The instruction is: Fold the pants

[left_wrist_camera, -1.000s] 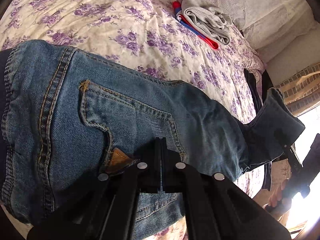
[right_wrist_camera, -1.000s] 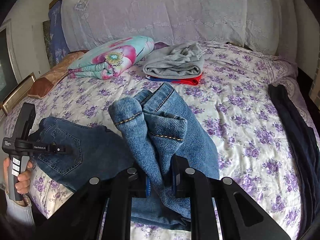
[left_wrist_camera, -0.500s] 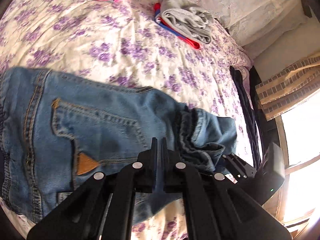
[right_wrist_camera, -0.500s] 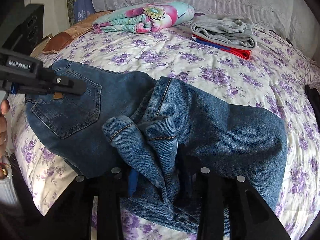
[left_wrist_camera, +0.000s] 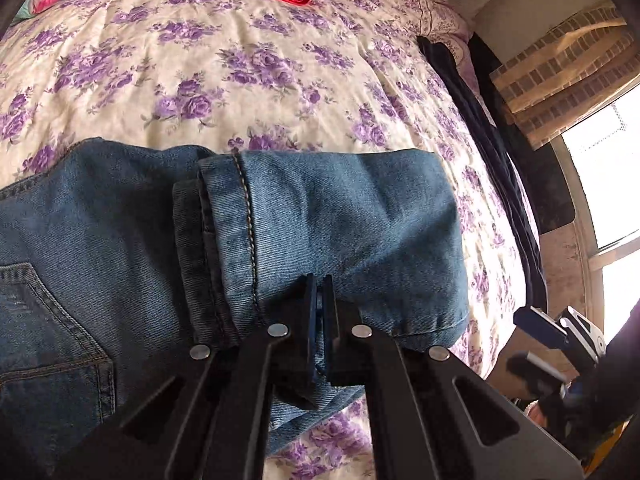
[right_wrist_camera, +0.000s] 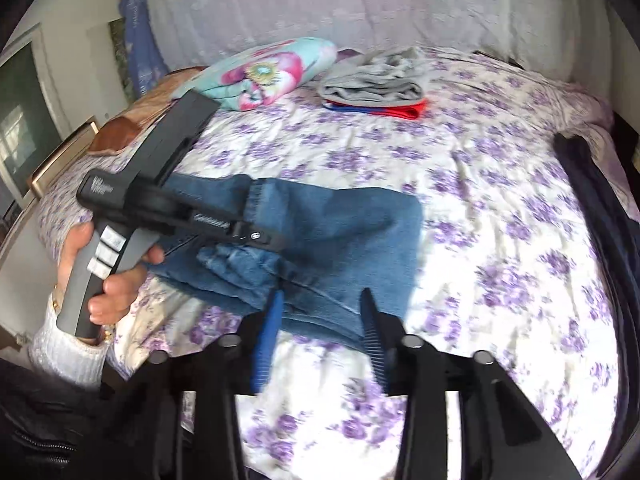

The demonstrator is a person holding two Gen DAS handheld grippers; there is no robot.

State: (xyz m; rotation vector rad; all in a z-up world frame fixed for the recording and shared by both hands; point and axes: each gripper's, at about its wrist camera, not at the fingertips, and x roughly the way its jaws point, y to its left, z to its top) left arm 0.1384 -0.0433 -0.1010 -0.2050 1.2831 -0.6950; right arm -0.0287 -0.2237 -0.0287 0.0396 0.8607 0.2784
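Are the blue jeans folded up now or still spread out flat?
Folded. The jeans have their hemmed leg end laid back over the seat part with the pocket, making a doubled bundle on the flowery bedspread.

Blue denim pants [left_wrist_camera: 340, 232] lying folded on the floral bedspread, the leg end doubled back over the seat so the stitched hem sits across the middle (back pocket peeking out at the left side).
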